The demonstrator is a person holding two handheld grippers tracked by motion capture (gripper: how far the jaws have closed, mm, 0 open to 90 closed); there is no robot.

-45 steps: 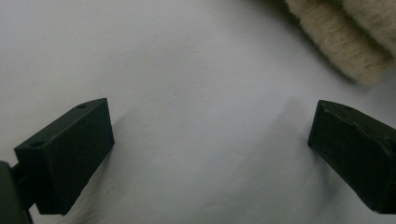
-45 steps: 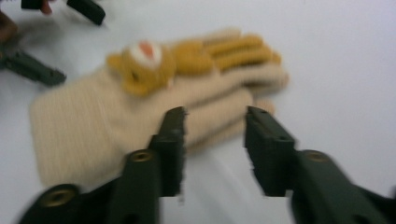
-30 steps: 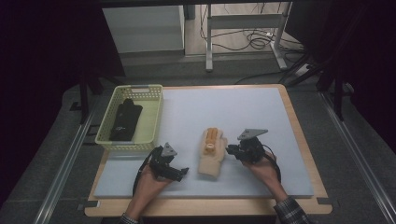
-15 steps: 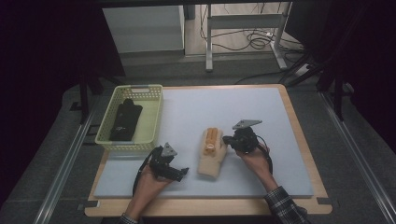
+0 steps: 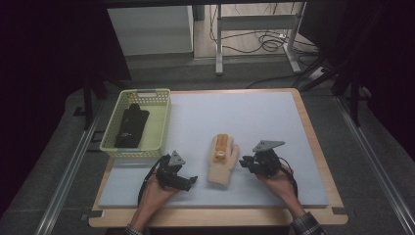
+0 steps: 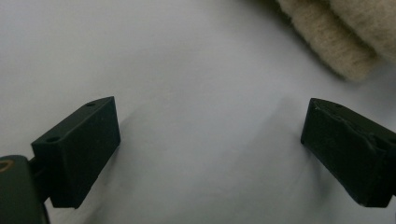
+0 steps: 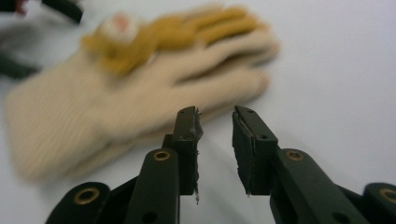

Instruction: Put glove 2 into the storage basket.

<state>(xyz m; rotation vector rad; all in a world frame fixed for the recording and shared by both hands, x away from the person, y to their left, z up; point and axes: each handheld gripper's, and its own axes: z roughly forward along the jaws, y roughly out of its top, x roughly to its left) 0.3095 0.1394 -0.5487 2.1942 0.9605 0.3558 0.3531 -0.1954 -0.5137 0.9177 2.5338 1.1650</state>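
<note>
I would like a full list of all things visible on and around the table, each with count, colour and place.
knitted cream glove with an orange patch: one, cream and orange, flat on the mat between the two tools.
plastic mesh basket: one, pale yellow-green, left rear of the mat.
black fabric item: one, black, inside the basket; what it is I cannot tell.
foam mat: one, light grey-blue, covering the table top.
wooden table: one, light wood, its edge showing around the mat.
left tool: one, black, left of the glove, jaws wide apart with nothing between them.
right tool: one, black, right of the glove, jaws slightly apart with nothing between them.
</note>
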